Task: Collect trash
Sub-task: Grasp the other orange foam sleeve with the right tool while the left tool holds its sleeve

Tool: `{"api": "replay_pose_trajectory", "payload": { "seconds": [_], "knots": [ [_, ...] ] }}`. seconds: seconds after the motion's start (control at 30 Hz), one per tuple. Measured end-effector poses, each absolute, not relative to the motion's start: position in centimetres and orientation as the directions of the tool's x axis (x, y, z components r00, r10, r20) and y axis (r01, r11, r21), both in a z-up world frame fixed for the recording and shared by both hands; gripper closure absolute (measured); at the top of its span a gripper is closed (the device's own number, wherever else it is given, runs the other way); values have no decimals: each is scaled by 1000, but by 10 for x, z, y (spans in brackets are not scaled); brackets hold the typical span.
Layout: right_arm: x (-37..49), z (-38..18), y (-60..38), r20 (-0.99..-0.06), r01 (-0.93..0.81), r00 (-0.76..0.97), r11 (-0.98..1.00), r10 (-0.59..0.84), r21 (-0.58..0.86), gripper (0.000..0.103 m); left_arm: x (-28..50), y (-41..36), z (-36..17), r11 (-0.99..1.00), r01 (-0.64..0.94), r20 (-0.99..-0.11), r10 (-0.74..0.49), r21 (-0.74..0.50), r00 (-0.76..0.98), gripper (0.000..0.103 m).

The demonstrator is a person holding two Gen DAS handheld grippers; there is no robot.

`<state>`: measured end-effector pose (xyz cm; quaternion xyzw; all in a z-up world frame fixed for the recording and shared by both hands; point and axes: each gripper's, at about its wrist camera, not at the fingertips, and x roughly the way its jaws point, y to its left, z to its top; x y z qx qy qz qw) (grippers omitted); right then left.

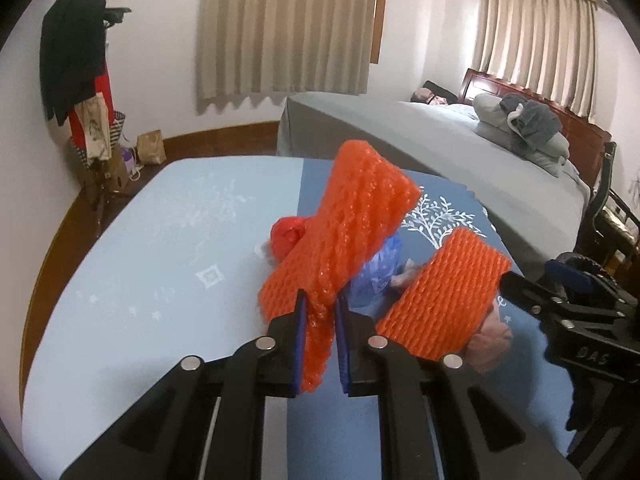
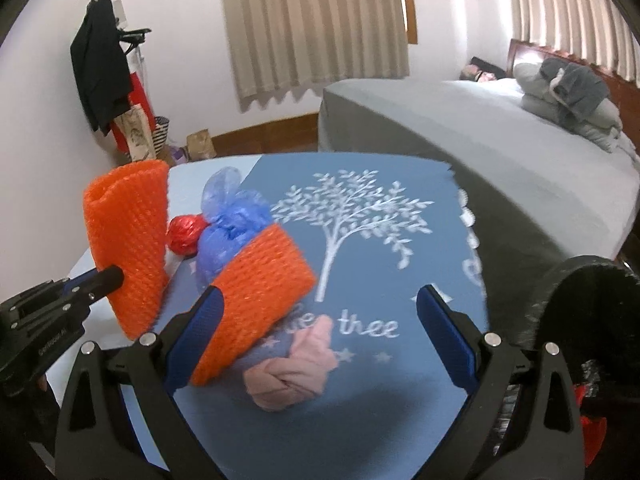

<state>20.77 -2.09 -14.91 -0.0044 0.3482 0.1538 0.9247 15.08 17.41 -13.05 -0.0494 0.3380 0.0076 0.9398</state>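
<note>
Above blue cloth (image 2: pixel 360 420): left tool (image 1: pixel 322 344) pinching ribbed orange foam sleeve (image 1: pixel 344 232); right tool (image 2: pixel 320 340) spread wide

Both tools (image 1: pixel 322 322) (image 2: pixel 318 338): black frames, blue pads, silver round screws

pink bag (image 2: pixel 294 376) blurred, black bin (image 2: pixel 592 304) cut off

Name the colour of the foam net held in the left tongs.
Orange foam net, clearest in the left wrist view.
</note>
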Motion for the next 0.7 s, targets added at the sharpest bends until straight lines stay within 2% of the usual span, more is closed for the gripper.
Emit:
{"api": "replay_pose_trajectory", "payload": {
  "seconds": [0.1,0.17,0.23,0.27,0.3,0.37,0.4,0.5,0.7],
  "knots": [
    [215,-158,-14,-672,-300,680,948,293,109,24,151,175,-133,994,-44,-638,-27,-95,770,90],
    [219,-162,-13,-683,-302,661,943,311,137,29,152,175,-133,995,-39,-637,-32,-97,771,90],
    [221,-163,-13,-688,-312,649,938,325,149,48,152,175,-134,995,-35,-636,-35,-97,771,90],
    [222,-164,-11,-693,-327,636,932,341,158,54,152,176,-134,995,-34,-637,-36,-98,770,90],
    [222,-164,-11,-694,-345,623,923,362,172,67,153,177,-134,995,-33,-638,-37,-99,769,90],
    [222,-162,-10,-692,-366,613,913,382,180,79,153,179,-135,994,-31,-639,-42,-102,768,90],
    [221,-160,-10,-690,-371,612,911,387,181,92,153,179,-135,994,-29,-640,-43,-102,767,90],
    [217,-152,-12,-676,-390,615,902,406,186,99,153,179,-134,995,-25,-638,-45,-101,768,90],
    [206,-130,-14,-639,-422,632,886,440,193,102,148,178,-125,995,-22,-623,-41,-93,781,90]
  ]
}}
